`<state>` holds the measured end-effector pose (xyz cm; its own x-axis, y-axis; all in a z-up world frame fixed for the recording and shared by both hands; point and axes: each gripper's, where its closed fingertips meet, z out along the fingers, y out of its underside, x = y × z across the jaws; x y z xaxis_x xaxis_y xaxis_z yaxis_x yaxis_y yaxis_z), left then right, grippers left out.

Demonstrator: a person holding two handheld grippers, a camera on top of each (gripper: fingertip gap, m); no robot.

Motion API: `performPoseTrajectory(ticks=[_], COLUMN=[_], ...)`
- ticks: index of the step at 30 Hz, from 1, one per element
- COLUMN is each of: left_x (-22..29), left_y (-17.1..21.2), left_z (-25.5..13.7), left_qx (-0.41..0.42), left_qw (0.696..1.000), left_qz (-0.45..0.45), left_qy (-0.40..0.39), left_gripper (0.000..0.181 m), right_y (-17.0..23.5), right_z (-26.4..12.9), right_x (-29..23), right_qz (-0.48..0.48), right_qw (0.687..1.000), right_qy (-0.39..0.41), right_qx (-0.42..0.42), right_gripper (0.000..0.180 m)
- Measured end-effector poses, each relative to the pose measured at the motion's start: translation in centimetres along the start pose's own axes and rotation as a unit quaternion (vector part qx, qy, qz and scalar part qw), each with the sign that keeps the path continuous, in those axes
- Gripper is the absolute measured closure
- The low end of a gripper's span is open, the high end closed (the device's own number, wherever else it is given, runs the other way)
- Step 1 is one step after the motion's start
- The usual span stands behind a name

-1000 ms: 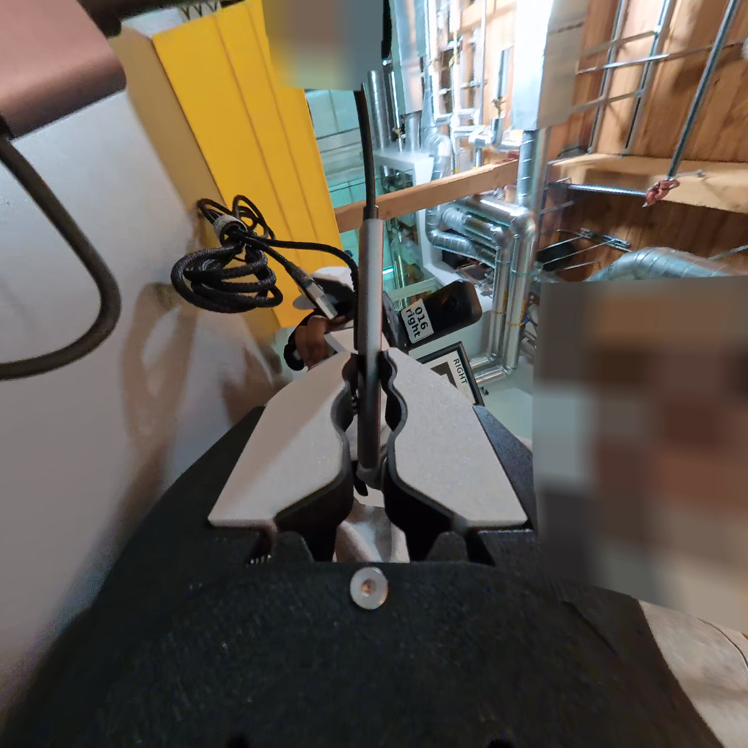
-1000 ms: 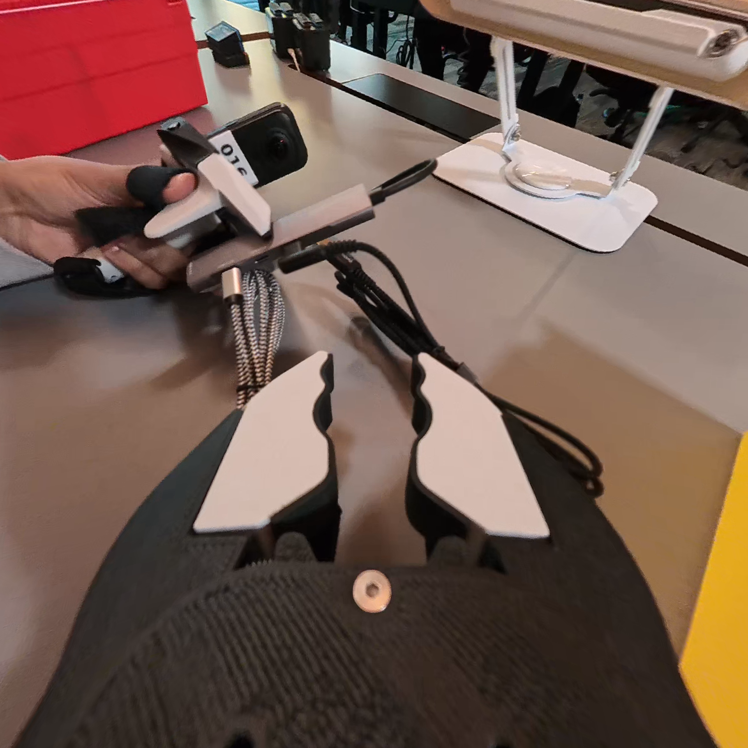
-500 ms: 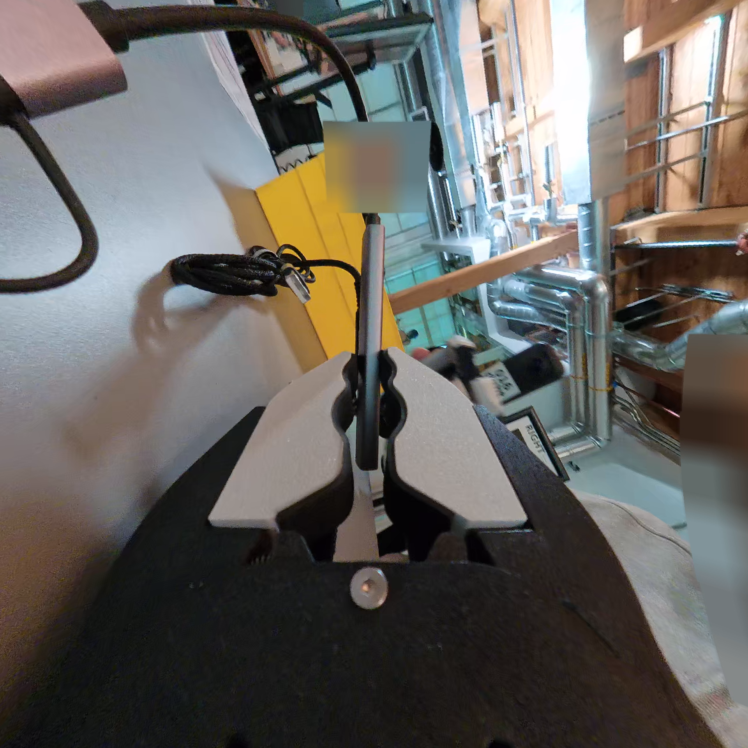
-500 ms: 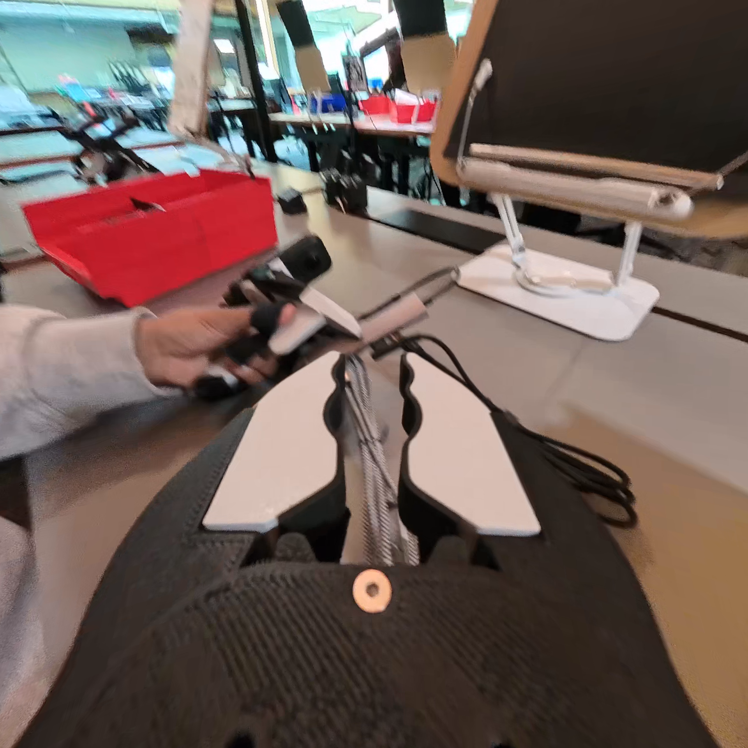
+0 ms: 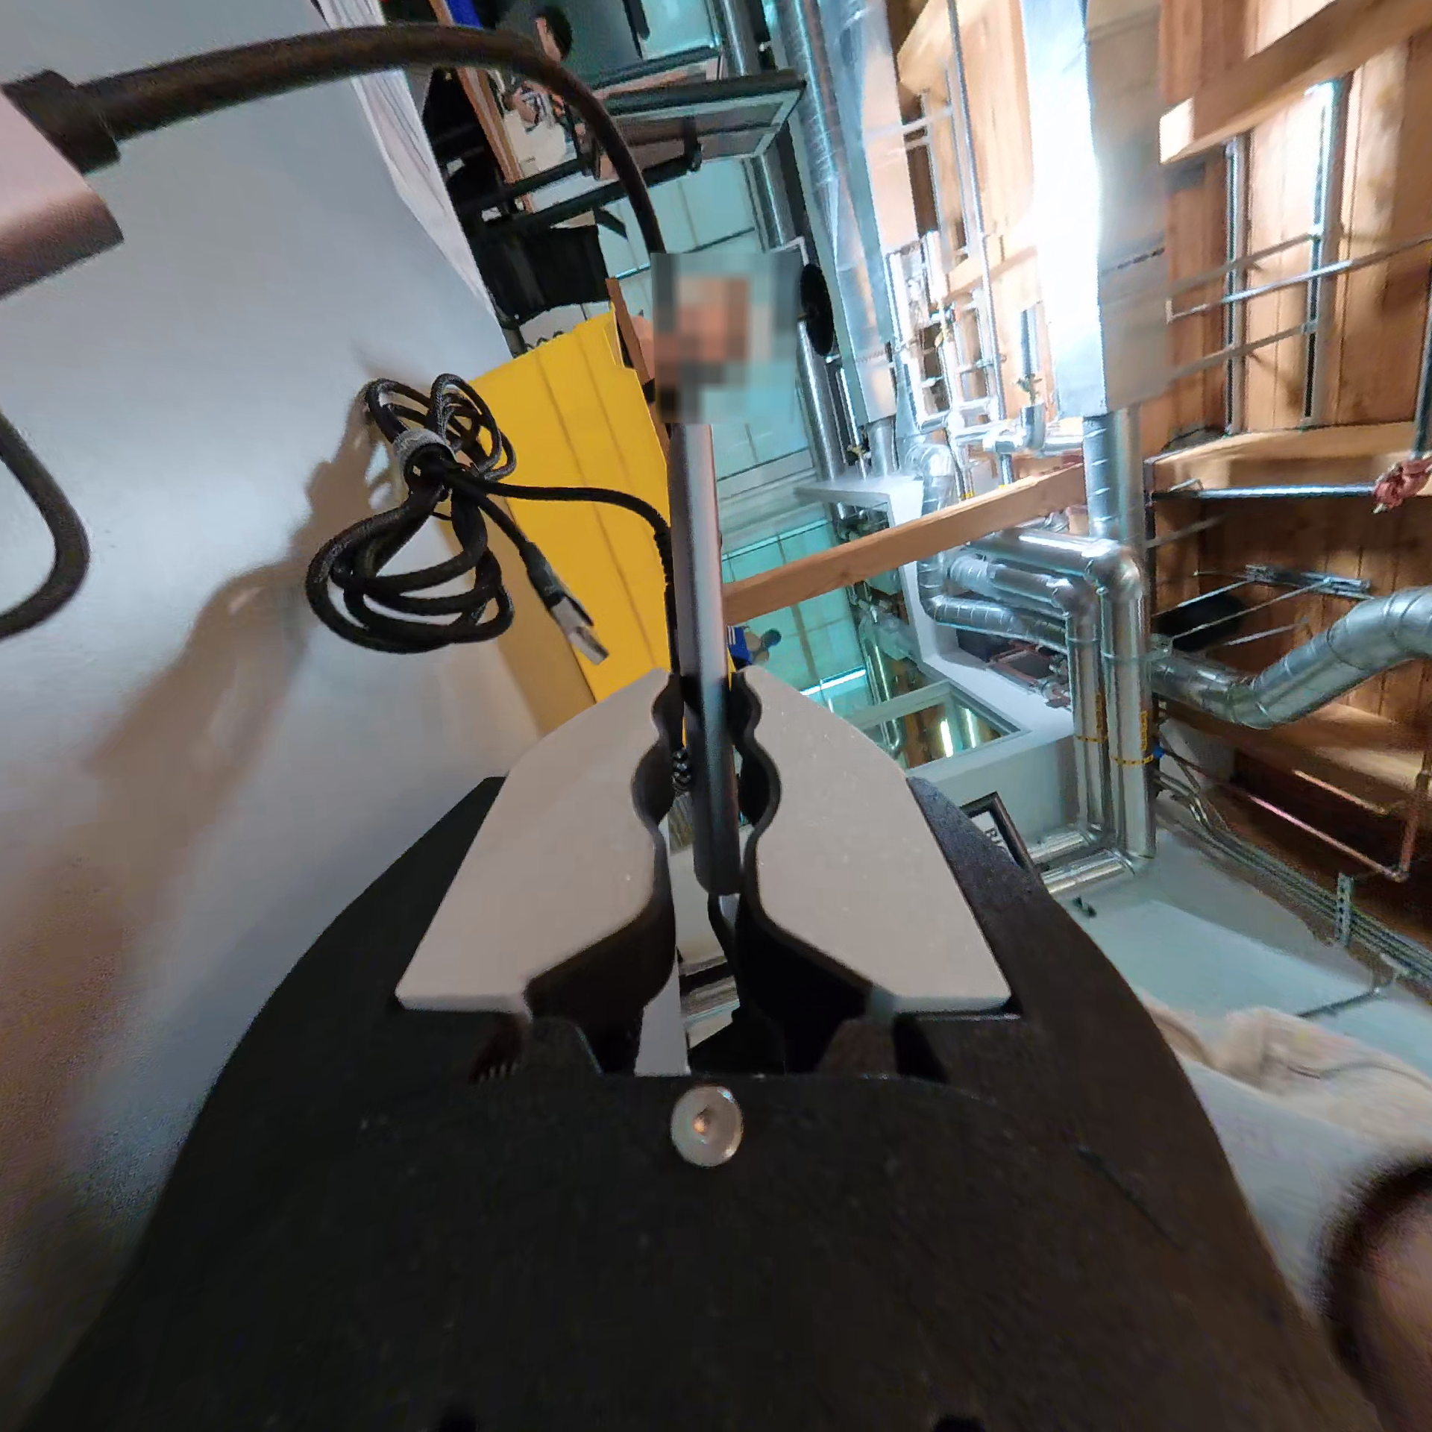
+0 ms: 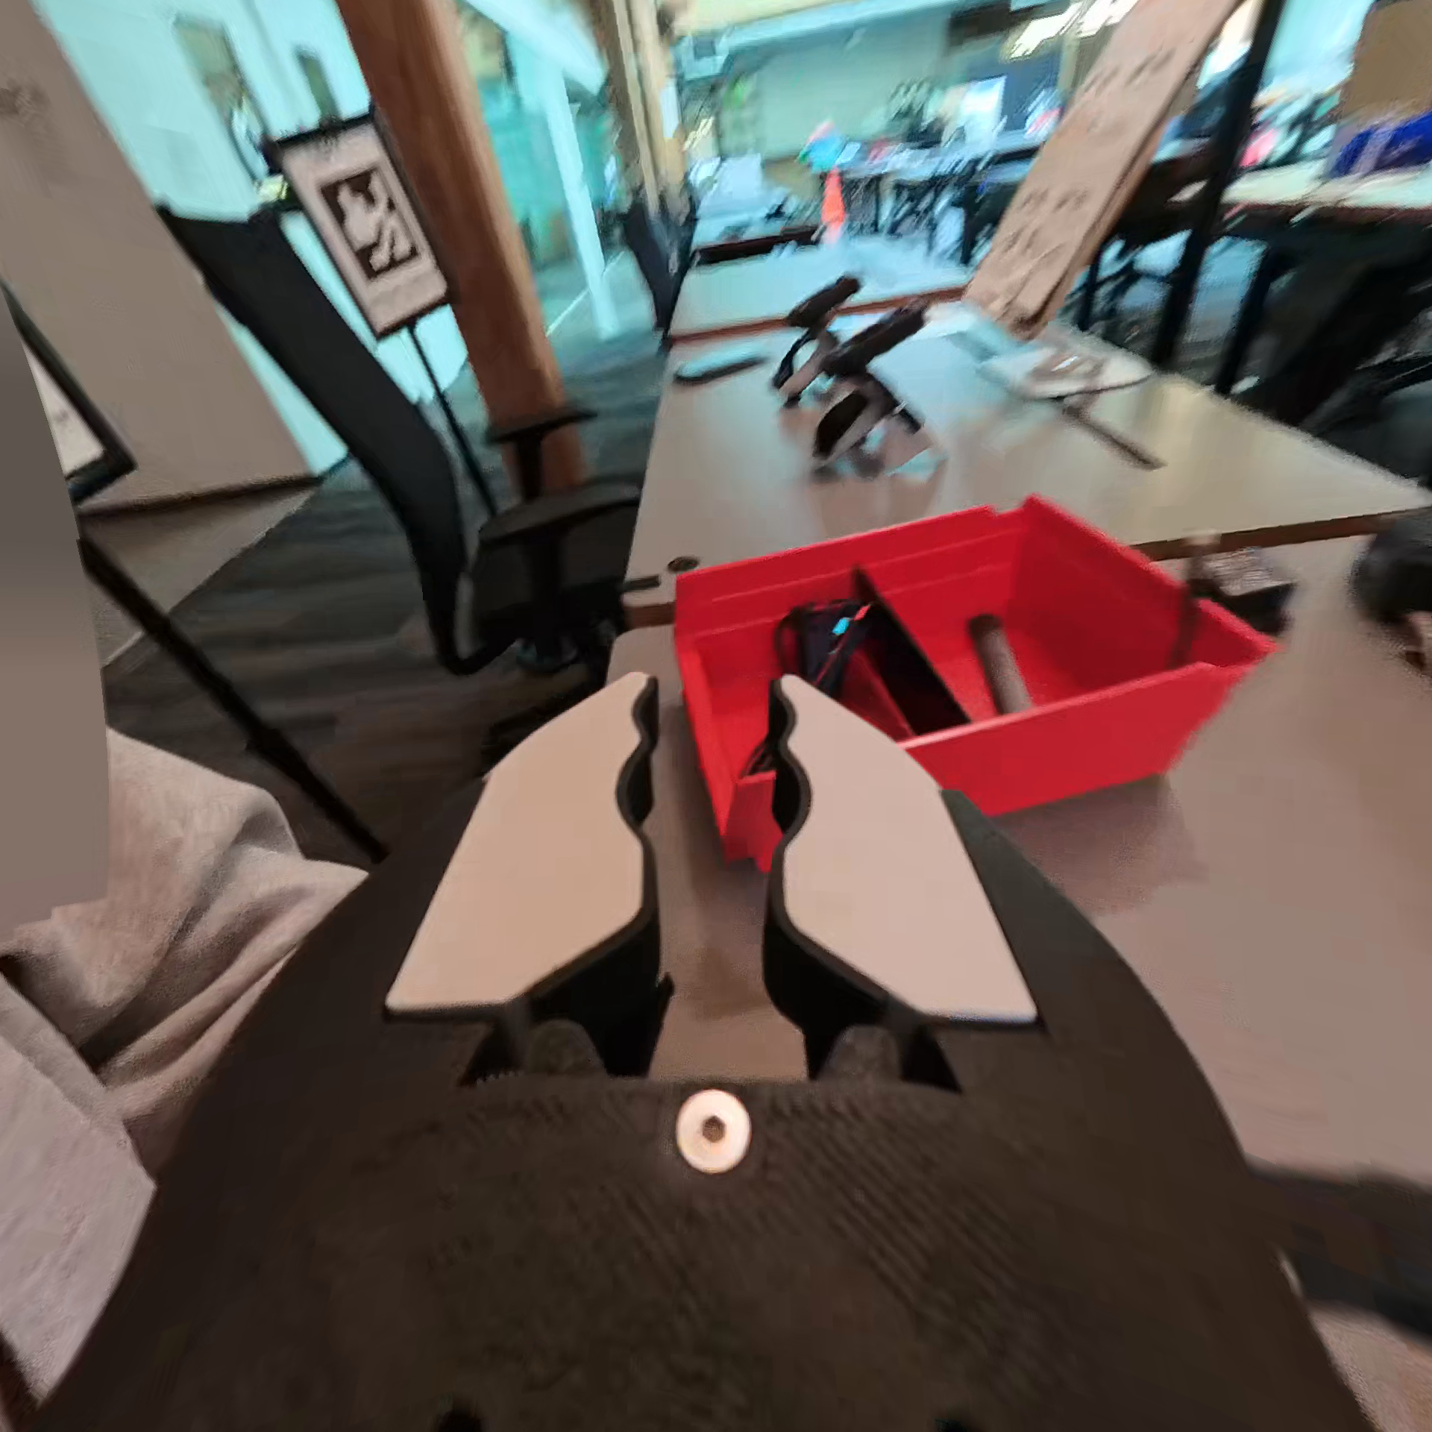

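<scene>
My left gripper (image 5: 701, 682) is shut on a slim grey USB hub (image 5: 697, 558), seen edge on and sticking out past the fingertips. A bit of striped braided cable (image 5: 682, 763) shows beside the hub between the fingers. A black coiled cable (image 5: 403, 573) with a bare USB plug (image 5: 569, 628) lies on the pale table (image 5: 194, 387) just left of the hub. My right gripper (image 6: 713, 690) is open and empty, above the table in front of a red divided bin (image 6: 1085, 744).
The red bin holds a black cable bundle (image 6: 821, 643) in its left compartment and a grey cylinder (image 6: 999, 666) in the right. A yellow bin (image 5: 573, 496) stands behind the coiled cable. A second grey adapter (image 5: 39, 225) with a black cord is at top left. An office chair (image 6: 480, 542) stands left of the table.
My right gripper has swung away from the hub towards the red bin, and the striped cable no longer lies between its fingers. The left gripper still holds the hub; its view has tilted.
</scene>
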<state>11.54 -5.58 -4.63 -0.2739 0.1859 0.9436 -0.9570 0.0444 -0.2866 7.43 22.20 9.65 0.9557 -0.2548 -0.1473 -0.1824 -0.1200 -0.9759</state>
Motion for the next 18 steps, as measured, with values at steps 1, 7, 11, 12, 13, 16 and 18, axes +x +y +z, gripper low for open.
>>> performPoseTrajectory(ticks=[1,7,11,12,13,16,18], left_x=[0.0,0.1,1.3,1.4,1.6,2.0,2.0], left_y=[-0.1,-0.6,-1.5,-1.9,-2.1,-2.3,-2.5], left_z=[0.1,-0.1,-0.1,-0.1,0.0,-0.1,-0.2], left_qx=[0.0,0.005,0.011,0.014,0.015,0.023,0.024], left_qw=[1.0,1.0,0.999,0.998,0.998,0.997,0.997], left_qz=[0.003,-0.006,-0.031,-0.032,-0.035,-0.036,-0.033], left_qy=[-0.002,0.003,0.043,0.048,0.053,0.063,0.064], left_gripper=[0.169,0.169,0.168,0.168,0.168,0.168,0.168], right_y=[0.3,2.7,4.7,5.2,5.4,5.4,5.0], right_z=[2.2,12.7,16.2,16.5,16.7,16.6,16.5], right_x=[-0.1,0.3,1.0,1.1,1.1,1.5,1.7], right_qz=[-0.006,-0.04,-0.03,-0.024,-0.021,-0.027,-0.026], right_qw=[1.0,0.982,0.958,0.952,0.949,0.953,0.958], right_qy=[-0.012,-0.069,-0.104,-0.11,-0.113,-0.099,-0.092], right_qx=[-0.026,-0.171,-0.266,-0.283,-0.294,-0.284,-0.269], right_gripper=[0.153,0.153,0.156,0.156,0.156,0.156,0.155])
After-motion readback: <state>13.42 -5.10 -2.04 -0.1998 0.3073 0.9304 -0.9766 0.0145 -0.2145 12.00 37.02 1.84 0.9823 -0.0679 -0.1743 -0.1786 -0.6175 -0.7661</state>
